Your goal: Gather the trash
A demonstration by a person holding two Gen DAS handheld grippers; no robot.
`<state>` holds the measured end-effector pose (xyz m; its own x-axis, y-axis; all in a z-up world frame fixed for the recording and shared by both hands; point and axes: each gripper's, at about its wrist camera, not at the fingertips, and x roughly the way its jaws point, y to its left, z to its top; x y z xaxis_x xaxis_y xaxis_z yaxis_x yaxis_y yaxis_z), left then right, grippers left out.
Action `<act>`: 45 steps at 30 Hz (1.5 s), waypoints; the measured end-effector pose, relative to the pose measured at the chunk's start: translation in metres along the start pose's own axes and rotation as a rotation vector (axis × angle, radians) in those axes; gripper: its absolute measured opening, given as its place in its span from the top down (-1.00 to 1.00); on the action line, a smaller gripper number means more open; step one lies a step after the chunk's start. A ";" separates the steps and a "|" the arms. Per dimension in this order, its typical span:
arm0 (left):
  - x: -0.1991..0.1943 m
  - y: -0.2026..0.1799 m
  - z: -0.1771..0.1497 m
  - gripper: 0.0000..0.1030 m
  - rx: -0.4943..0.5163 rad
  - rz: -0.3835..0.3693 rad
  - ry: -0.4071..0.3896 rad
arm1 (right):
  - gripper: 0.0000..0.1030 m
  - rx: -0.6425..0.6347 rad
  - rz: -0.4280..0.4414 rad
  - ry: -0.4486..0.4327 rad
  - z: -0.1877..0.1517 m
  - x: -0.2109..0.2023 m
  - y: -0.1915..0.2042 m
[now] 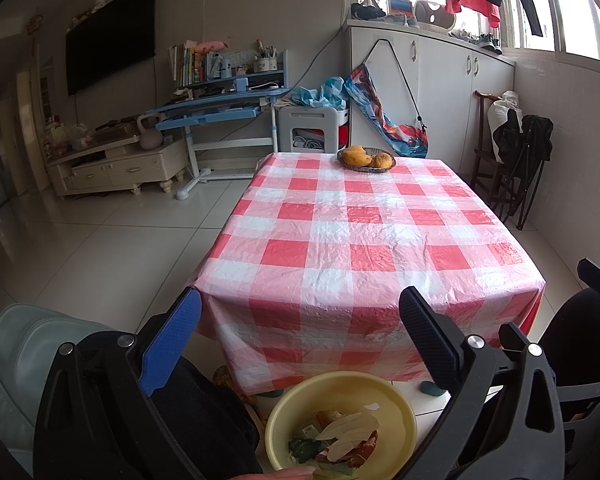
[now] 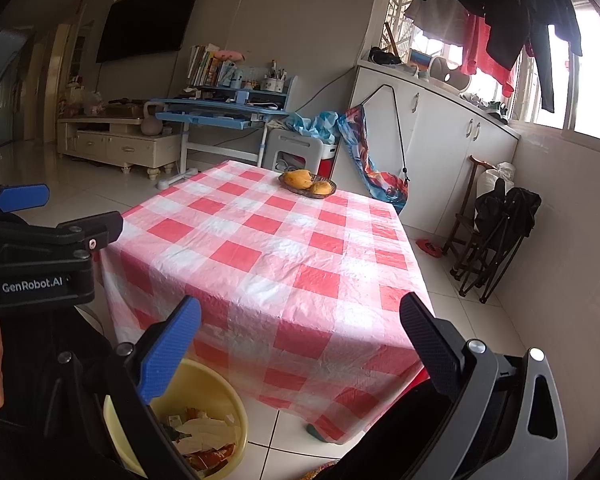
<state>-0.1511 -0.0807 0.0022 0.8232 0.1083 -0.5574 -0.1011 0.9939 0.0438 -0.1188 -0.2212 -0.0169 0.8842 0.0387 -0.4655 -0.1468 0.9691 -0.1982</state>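
Both grippers, left (image 1: 300, 332) and right (image 2: 300, 332), hang spread and empty; wrappers fill the yellow basin (image 1: 404, 412) below the tabletop's near edge, so collection looks finished.

Red-and-white checked tablecloth (image 1: 364, 232); pale yellow basin (image 1: 340, 396); orange-yellow mangoes (image 1: 358, 157) in dark basket (image 1: 388, 167); blue and black fingers (image 1: 172, 344).

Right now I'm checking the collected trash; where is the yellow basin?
The round yellow plastic basin sits on the floor in front of the red-checked table, bottom centre of the left wrist view.
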 end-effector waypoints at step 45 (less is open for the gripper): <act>0.012 -0.009 -0.003 -0.86 0.062 -0.087 0.083 | -0.85 -0.057 0.015 0.067 -0.010 0.011 -0.003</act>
<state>-0.1419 -0.0883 -0.0077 0.7783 0.0223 -0.6275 0.0054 0.9991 0.0422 -0.1128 -0.2262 -0.0296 0.8504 0.0347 -0.5249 -0.1862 0.9531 -0.2385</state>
